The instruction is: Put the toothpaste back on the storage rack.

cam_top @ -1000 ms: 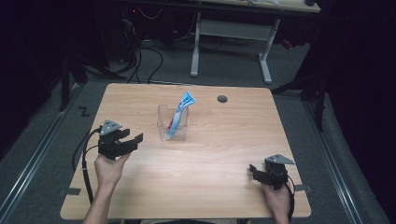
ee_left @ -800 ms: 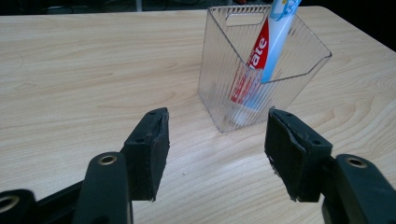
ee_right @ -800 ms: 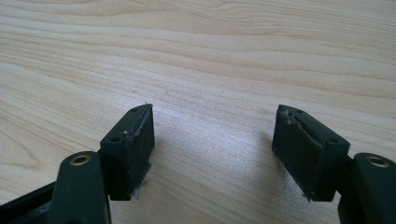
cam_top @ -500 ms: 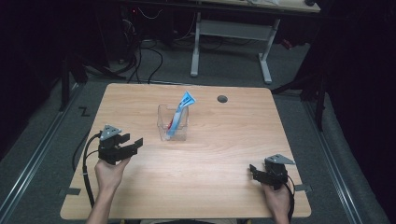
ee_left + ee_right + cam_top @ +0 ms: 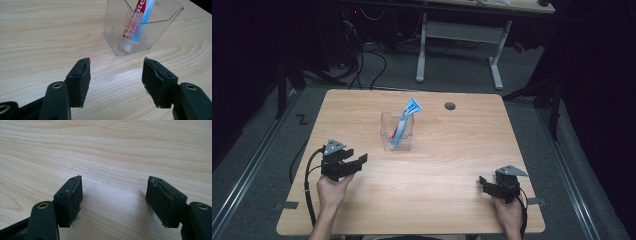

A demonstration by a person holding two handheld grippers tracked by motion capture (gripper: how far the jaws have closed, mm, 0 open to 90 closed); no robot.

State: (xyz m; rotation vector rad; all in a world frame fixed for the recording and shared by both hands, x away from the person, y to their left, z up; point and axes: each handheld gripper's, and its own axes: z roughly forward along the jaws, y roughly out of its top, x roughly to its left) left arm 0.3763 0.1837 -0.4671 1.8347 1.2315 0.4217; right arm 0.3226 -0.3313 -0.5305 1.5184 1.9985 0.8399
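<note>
High view: a wooden table (image 5: 452, 165) takes up the middle of the frame. Just above its centre stands a clear holder (image 5: 396, 132), and a toothpaste tube (image 5: 404, 120) leans in it, its blue end poking out toward the upper right. A dark round hole (image 5: 450, 106) sits near the table's far edge. At lower left a hand (image 5: 331, 189) holds the left gripper (image 5: 357, 164), jaws apart and empty. At lower right the other hand (image 5: 508, 214) holds the right gripper (image 5: 485, 184), also holding nothing.

Left gripper view: the jaws stand wide apart over bare wood with nothing between them. The holder (image 5: 140, 27) stands at the upper right of the frame, the red-and-blue tube (image 5: 136, 21) showing through its ribbed wall.

Right gripper view: the jaws are spread wide over the table (image 5: 112, 152), gripping nothing.
</note>
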